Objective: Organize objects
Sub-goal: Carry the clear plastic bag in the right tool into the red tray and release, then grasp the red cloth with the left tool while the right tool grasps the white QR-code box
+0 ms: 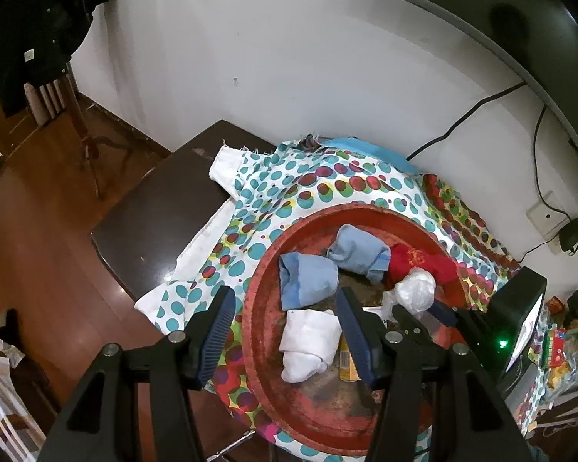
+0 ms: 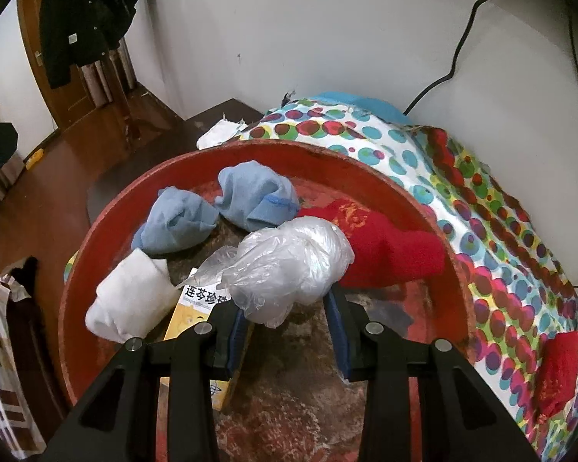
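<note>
A red round basin (image 1: pixel 258 269) (image 2: pixel 96 238) sits on a dotted cloth (image 1: pixel 273 188) (image 2: pixel 481 208). Inside lie two blue rolled cloths (image 1: pixel 306 279) (image 1: pixel 358 254) (image 2: pixel 177 225) (image 2: pixel 254 196), a white rolled cloth (image 1: pixel 308 342) (image 2: pixel 131 300), a red cloth (image 1: pixel 420 265) (image 2: pixel 389 250) and a yellow box (image 1: pixel 346 362) (image 2: pixel 196 308). My right gripper (image 2: pixel 289 304) (image 1: pixel 424 308) is shut on a crumpled clear plastic bag (image 2: pixel 289 265) (image 1: pixel 414 288) above the basin. My left gripper (image 1: pixel 285 300) is open over the near blue cloth, holding nothing.
The basin and cloth rest on a dark wooden table (image 1: pixel 154 211) against a white wall. Black cables (image 1: pixel 462 123) run down the wall. Another red cloth (image 2: pixel 558 373) lies on the dotted cloth at right. A wooden floor (image 1: pixel 38 231) lies to the left.
</note>
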A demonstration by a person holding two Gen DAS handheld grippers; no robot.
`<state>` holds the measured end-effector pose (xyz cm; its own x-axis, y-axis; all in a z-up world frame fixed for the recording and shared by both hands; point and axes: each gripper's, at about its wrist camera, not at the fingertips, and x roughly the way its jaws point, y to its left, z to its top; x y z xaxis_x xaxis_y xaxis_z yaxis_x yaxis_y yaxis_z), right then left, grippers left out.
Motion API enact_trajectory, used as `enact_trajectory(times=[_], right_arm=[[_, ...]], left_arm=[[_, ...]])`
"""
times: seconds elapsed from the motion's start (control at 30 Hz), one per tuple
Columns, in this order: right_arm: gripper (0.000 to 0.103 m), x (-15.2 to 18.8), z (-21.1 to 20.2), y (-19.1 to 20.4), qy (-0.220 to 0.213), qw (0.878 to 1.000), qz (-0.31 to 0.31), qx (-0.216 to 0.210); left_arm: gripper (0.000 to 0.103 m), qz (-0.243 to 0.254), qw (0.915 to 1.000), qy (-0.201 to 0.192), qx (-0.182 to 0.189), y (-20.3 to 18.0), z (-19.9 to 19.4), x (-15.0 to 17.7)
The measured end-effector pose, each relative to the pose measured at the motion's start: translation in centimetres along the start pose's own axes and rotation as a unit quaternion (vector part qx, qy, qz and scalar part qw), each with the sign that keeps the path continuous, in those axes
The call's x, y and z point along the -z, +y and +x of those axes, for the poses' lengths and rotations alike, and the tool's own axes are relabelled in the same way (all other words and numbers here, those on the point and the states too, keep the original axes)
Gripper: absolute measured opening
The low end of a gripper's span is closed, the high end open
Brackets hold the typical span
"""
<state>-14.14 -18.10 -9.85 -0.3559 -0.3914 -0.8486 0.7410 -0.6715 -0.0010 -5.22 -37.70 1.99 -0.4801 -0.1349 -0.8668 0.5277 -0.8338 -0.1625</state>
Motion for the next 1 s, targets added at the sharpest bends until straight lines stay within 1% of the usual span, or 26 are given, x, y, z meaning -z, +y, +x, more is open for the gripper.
enact_trajectory(times=[0.03,0.07,0.13,0.17,0.3,0.4,0.5,0.6,0.7,0.77,0.8,0.9,1.0], right_arm=[[0.040,0.1,0.2,0.0,0.002,1.000,0.003,0.002],[0.047,0.2,0.3,-0.1,0.004,1.000,0.006,0.001],[0.056,0.6,-0.1,-0.3,-0.003,1.000,0.010,0.004],[0.059,0.8,-0.4,-0.5,-0.007,1.000,0.010,0.006],[0.060,1.8,-1.9,-1.9,-0.014,1.000,0.026,0.001],[0.060,3.2,-3.8,-4.1,-0.029,0.998,0.046,0.010],[0.060,4.9,-5.6,-7.3,-0.035,0.996,0.075,0.026],[0.060,6.9,-7.5,-11.4,-0.040,0.992,0.110,0.057],[0.060,8.7,-9.1,-15.8,-0.041,0.983,0.156,0.089],[0.060,10.3,-10.5,-19.2,-0.044,0.974,0.188,0.123],[0.060,10.8,-10.9,-20.2,-0.044,0.970,0.198,0.131],[0.060,13.1,-12.3,-24.5,-0.045,0.954,0.243,0.171],[0.060,15.4,-12.2,-28.3,-0.029,0.938,0.281,0.202]], left_arm=[[0.056,0.000,1.0000,0.001,0.000,0.0,0.1,0.0],[0.056,-0.001,1.0000,0.002,-0.001,0.0,0.2,0.0],[0.056,0.000,1.0000,0.005,-0.003,-0.1,0.5,0.0],[0.056,0.000,1.0000,0.007,-0.004,-0.2,0.6,0.0],[0.056,0.010,0.9999,0.010,-0.007,-1.0,0.9,0.2],[0.056,0.022,0.9996,0.013,-0.007,-2.0,1.1,0.4],[0.056,0.037,0.9991,0.018,-0.004,-3.4,1.5,0.7],[0.056,0.060,0.9979,0.024,0.002,-5.4,1.8,1.2],[0.056,0.088,0.9957,0.028,0.009,-7.5,2.1,2.0],[0.056,0.106,0.9939,0.030,0.008,-8.8,2.3,2.5],[0.056,0.115,0.9928,0.031,0.007,-9.5,2.4,2.8],[0.056,0.139,0.9896,0.037,0.009,-11.4,2.8,3.6],[0.056,0.162,0.9858,0.041,0.011,-13.1,3.1,4.5]])
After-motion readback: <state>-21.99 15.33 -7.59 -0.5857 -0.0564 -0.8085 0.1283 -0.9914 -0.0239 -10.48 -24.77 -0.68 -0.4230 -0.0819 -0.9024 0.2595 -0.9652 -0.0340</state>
